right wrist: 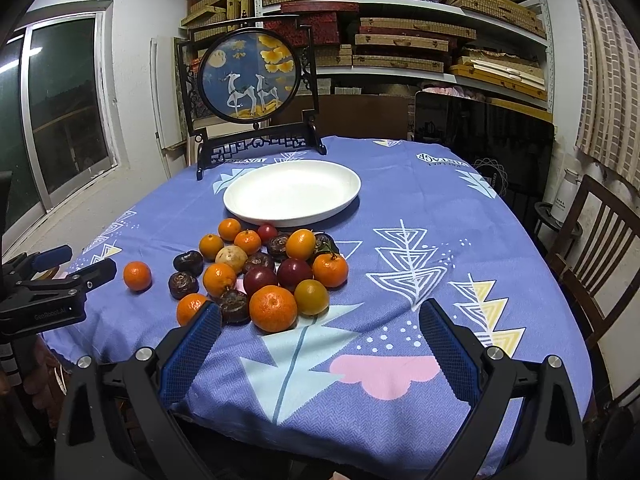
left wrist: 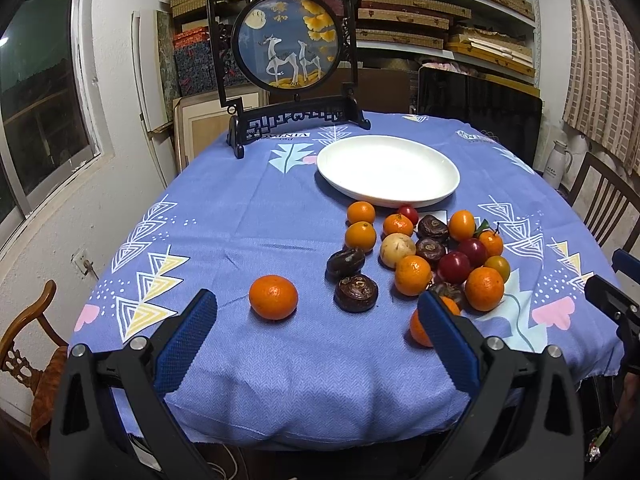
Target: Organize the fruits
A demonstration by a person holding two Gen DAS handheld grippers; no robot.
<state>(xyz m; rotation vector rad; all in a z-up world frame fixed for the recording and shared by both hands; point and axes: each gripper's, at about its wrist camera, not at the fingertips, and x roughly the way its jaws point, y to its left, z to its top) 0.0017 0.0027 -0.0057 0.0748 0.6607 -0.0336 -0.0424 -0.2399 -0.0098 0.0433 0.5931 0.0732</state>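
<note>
A white oval plate (left wrist: 388, 170) stands empty on the blue tablecloth (left wrist: 240, 208); it also shows in the right wrist view (right wrist: 292, 194). In front of it lies a pile of fruit (left wrist: 432, 252): several oranges, dark red plums, dark brown water chestnuts and a pale round fruit (right wrist: 231, 258). One orange (left wrist: 273, 297) lies apart at the left (right wrist: 137, 276). My left gripper (left wrist: 316, 336) is open and empty above the table's near edge, just short of that orange. My right gripper (right wrist: 320, 340) is open and empty, to the right of the pile.
A dark wooden stand with a round deer picture (left wrist: 290, 46) stands at the table's far edge behind the plate. Wooden chairs stand at the left (left wrist: 24, 344) and right (right wrist: 592, 240). Shelves of boxes (right wrist: 400, 32) fill the back wall. A black panel (right wrist: 484, 140) leans behind the table.
</note>
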